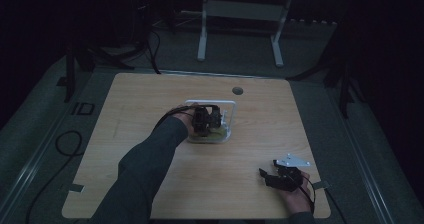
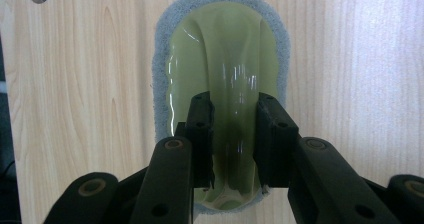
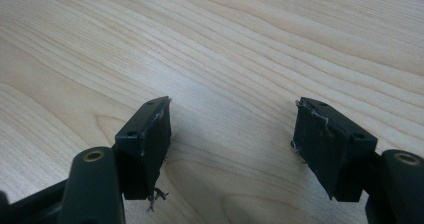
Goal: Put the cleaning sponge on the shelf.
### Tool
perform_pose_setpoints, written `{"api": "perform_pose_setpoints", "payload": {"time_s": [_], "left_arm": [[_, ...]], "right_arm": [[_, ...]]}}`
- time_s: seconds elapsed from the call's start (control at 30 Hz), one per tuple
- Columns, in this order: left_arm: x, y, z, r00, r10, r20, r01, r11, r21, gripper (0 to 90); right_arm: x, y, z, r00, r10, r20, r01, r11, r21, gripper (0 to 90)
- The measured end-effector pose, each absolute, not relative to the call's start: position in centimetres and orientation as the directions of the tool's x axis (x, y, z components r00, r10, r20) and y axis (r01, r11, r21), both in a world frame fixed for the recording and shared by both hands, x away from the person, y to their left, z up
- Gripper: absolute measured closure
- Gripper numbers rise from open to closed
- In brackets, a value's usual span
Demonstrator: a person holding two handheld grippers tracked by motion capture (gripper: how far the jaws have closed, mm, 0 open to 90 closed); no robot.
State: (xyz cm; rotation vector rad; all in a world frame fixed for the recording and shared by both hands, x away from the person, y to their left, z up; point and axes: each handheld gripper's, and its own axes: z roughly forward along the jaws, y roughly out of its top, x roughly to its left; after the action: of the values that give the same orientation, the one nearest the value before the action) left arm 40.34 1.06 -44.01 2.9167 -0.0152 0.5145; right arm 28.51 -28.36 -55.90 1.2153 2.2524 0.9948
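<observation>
Scrubber (image 2: 222,74) at table (image 1: 150,104) centre inside white rack (image 1: 229,104), left gripper (image 2: 234,134) clamped on its slick, stiff green handle ridge, the best hold since the grey pad edge looks soft; right gripper (image 3: 232,134) wide, empty, near right.

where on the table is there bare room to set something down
Bare wood lies left of the white rack, along the table's far edge, and between the rack and the right gripper. Crowded: the middle, where the left gripper clamps the scrubber.
</observation>
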Motion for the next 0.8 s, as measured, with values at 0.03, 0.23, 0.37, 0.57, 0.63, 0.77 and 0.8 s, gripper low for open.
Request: {"api": "perform_pose_setpoints", "payload": {"time_s": [0.03,0.23,0.37,0.57,0.63,0.77,0.8], "left_arm": [[40.4,1.0,-44.1,0.938,0.023,0.345,-0.039,-0.985,0.171,71.6],[40.4,0.8,-44.4,0.932,0.027,0.361,-0.036,-0.985,0.166,71.6],[40.5,0.7,-44.5,0.932,0.028,0.362,-0.034,-0.986,0.164,71.6],[40.6,0.5,-44.9,0.928,0.027,0.371,-0.032,-0.988,0.153,71.5],[40.6,0.5,-45.1,0.928,0.025,0.373,-0.034,-0.988,0.151,71.5],[40.7,0.3,-45.3,0.927,0.02,0.374,-0.035,-0.99,0.14,71.5],[40.7,0.3,-45.3,0.927,0.02,0.374,-0.035,-0.99,0.14,71.5]], "right_arm": [[28.5,-28.4,-55.9,-0.546,0.838,-0.008,0.558,0.371,0.742,30.6],[28.5,-28.4,-55.9,-0.546,0.837,-0.008,0.558,0.371,0.742,30.6],[28.5,-28.4,-55.9,-0.547,0.837,-0.009,0.557,0.372,0.743,30.6],[28.5,-28.4,-55.9,-0.546,0.838,-0.007,0.559,0.371,0.741,30.6],[28.5,-28.4,-55.9,-0.547,0.837,-0.008,0.559,0.372,0.741,30.6],[28.5,-28.4,-55.9,-0.546,0.837,-0.007,0.559,0.371,0.741,30.6],[28.5,-28.4,-55.9,-0.546,0.837,-0.007,0.559,0.371,0.741,30.6]]}}
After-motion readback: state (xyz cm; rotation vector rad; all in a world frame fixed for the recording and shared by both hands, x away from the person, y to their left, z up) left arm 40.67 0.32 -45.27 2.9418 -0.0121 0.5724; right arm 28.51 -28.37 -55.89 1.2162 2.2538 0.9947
